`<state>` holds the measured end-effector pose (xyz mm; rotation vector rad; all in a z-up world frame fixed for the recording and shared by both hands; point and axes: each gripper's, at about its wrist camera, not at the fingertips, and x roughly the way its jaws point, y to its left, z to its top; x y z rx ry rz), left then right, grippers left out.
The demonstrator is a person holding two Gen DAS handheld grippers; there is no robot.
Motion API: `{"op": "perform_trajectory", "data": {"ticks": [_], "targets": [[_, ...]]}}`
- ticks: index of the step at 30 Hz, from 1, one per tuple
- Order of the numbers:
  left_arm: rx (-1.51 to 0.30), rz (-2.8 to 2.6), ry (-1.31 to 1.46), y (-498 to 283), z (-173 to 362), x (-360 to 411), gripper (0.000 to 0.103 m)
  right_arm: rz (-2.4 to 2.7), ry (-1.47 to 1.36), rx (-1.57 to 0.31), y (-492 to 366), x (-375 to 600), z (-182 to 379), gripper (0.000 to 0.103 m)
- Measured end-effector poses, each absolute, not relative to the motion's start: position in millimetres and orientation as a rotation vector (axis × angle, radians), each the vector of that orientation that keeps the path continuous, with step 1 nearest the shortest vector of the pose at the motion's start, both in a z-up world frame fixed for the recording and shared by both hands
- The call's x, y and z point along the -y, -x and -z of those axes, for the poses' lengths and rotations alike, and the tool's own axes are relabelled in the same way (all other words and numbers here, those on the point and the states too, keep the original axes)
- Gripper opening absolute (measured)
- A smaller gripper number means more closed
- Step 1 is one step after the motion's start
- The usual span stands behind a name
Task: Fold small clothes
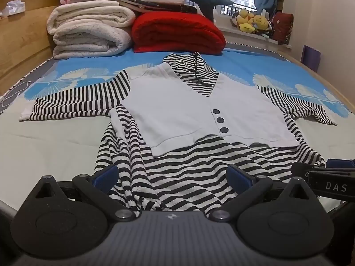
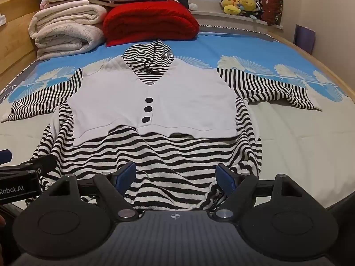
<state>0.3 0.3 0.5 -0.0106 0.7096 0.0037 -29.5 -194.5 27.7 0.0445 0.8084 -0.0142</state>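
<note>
Hovering at the near edge of a bed [image 1: 55, 137], two hand-held grippers face a small striped hooded top [image 1: 177, 168] spread face-up across the bedcover, its hood toward the headboard end and its hem bunched just in front of the tools. A white button-front vest panel [image 1: 188, 115] lies over the chest, and both striped sleeves stretch outward, the left sleeve [image 1: 73, 102] and the right sleeve [image 2: 273, 90] lying well apart.

Neither tool holds anything: the left gripper [image 1: 173, 175] stands with its blue pads wide apart over the rumpled hem, and the right gripper [image 2: 176, 175] is likewise spread, fabric visible between its fingers but not pinched.

The risks appear to sit in that hem. It is gathered into ridges rather than flat, so a pinch here may catch only the top layer, or a stray fold, and drag the garment crooked. The loose vest panel could slide or flip separately from the striped body when the cloth is lifted, leaving a lumpy fold. With the two tools close together near the hem, they may also knock into each other.

Stacked white quilts [image 1: 88, 33] and a red blanket [image 1: 177, 35] sit just beyond the hood, and a fold thrown too far forward might run into them.
</note>
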Motion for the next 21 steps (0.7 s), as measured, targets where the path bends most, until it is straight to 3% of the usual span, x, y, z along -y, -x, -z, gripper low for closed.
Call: {"op": "perform_trajectory", "data": {"ticks": [21], "targets": [[-0.708,-0.006,0.007,1.5,-1.1,1.3,0.103,0.016,-0.042,-0.804,29.3,193.7,-27.2,0.080]]}}
